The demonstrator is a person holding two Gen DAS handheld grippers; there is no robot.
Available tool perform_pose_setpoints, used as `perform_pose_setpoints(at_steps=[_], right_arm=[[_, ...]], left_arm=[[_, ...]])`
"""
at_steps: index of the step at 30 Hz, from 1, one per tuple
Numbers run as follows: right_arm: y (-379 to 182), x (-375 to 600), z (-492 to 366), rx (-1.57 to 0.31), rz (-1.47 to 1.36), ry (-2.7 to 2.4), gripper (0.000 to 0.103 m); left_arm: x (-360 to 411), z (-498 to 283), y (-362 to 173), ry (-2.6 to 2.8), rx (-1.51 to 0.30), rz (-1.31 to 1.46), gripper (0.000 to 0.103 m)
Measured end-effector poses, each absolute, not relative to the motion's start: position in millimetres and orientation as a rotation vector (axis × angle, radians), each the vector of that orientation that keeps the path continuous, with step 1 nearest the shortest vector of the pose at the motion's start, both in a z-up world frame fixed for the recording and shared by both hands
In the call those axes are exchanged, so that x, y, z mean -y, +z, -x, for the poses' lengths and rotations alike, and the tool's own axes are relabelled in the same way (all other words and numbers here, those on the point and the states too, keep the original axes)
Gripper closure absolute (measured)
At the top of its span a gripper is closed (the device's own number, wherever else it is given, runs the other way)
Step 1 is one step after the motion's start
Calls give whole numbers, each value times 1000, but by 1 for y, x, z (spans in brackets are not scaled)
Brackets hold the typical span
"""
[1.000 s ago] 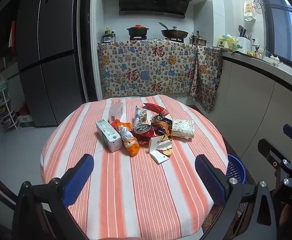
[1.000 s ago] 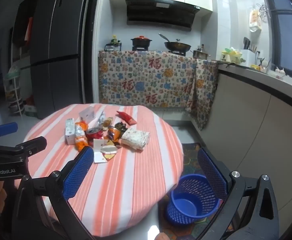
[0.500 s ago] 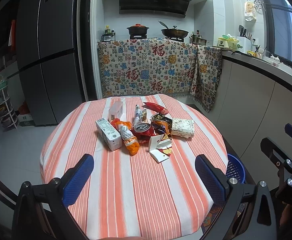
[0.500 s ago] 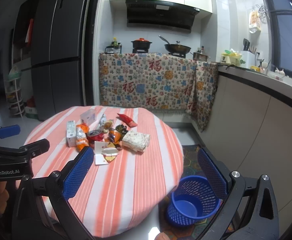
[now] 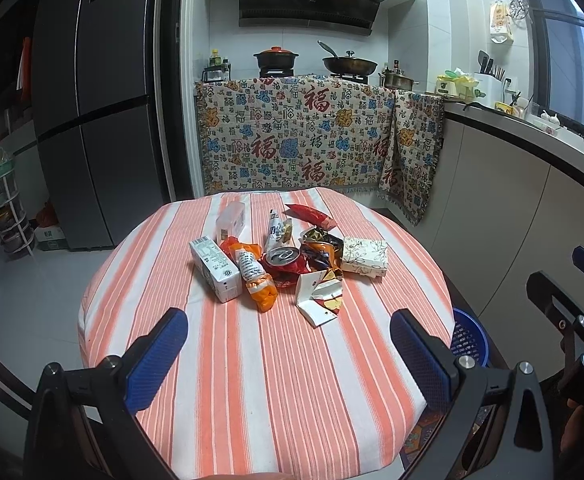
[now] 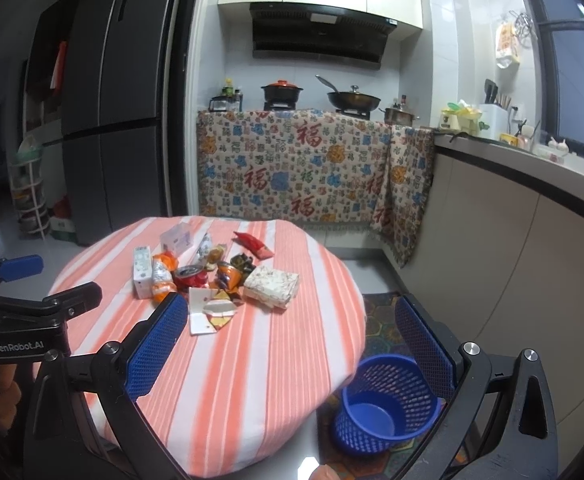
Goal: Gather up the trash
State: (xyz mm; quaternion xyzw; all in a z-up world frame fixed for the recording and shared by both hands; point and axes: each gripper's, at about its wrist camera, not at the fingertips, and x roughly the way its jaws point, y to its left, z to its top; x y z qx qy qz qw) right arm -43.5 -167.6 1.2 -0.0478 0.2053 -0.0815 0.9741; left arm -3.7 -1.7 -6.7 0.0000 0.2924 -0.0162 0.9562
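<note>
Both cameras backed off slightly | left gripper point(image 5: 287, 344) and right gripper point(image 6: 287, 336) jaws wide, empty, short of trash pile point(image 5: 287, 260) mid-table point(image 5: 251, 380) | blue basket point(image 6: 384, 400) on floor beside table, likely for drops

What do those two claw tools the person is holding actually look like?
Both are matte black frames with silver bolts. The left gripper and right gripper each carry two blue, mesh-textured finger pads. White lettering "GenRobot.AI" marks the left one's body. No cables or sleeves show.

"GenRobot.AI" on left tongs point(image 6: 39, 280); seemingly "福" across hanging cloth point(image 6: 292, 168).
</note>
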Motion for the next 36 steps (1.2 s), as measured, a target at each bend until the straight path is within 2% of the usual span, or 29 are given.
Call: perform_pose_setpoints(at_steps=[36], right_arm=[[2,170,49,-407,87,-164,0]], left_arm=[[6,9,5,-56,-591,-7,0]])
